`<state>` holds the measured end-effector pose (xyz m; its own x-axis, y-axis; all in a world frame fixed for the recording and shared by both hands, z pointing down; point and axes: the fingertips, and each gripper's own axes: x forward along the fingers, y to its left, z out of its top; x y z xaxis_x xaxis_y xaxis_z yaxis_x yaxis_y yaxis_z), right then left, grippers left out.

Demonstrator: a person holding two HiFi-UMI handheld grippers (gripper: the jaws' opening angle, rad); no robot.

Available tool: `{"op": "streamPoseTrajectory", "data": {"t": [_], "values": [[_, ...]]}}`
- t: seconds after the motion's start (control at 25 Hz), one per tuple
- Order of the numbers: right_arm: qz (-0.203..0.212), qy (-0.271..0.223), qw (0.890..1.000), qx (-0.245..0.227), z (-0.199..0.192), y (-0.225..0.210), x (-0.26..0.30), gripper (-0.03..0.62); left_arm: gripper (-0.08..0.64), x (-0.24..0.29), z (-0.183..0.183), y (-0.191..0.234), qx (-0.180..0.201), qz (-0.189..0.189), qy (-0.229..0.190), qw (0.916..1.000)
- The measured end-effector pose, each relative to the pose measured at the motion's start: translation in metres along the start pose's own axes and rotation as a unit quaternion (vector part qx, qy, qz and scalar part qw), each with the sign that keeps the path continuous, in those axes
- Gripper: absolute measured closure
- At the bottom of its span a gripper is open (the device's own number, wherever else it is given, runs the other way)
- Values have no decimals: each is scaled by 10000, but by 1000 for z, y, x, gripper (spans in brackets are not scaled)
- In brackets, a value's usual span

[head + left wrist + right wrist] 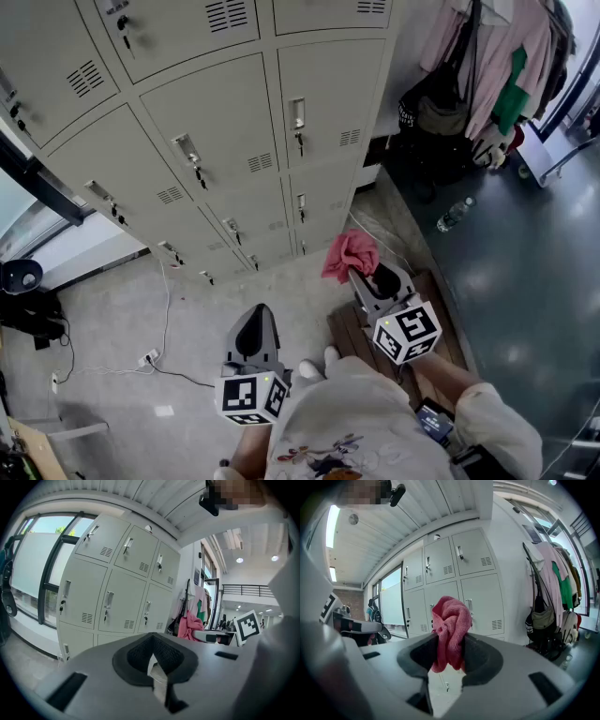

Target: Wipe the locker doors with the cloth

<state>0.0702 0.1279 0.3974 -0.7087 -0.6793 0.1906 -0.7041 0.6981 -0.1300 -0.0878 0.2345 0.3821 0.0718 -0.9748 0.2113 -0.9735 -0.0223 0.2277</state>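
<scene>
A bank of grey locker doors (234, 141) stands in front of me, each with a handle and a vent. My right gripper (372, 278) is shut on a bunched pink cloth (349, 253), held low and short of the lockers. In the right gripper view the cloth (450, 630) sticks up between the jaws, with the lockers (454, 583) behind it. My left gripper (255, 330) is lower and to the left, also clear of the doors. Its jaws (152, 656) are shut with nothing in them, and they face the lockers (117, 592).
Clothes (497, 66) and a black bag (441, 112) hang to the right of the lockers. A plastic bottle (456, 214) lies on the dark floor. A cable and power strip (148, 357) trail over the pale floor at left. A wooden board (349, 330) lies under my right gripper.
</scene>
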Motion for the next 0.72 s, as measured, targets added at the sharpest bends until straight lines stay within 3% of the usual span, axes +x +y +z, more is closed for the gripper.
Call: {"op": "streamPoseTrajectory", "data": {"t": [0.72], "values": [[380,-229,9990,93,15,-19,-10,443,557,17,2,-35,-3,81,-29,10000]]}}
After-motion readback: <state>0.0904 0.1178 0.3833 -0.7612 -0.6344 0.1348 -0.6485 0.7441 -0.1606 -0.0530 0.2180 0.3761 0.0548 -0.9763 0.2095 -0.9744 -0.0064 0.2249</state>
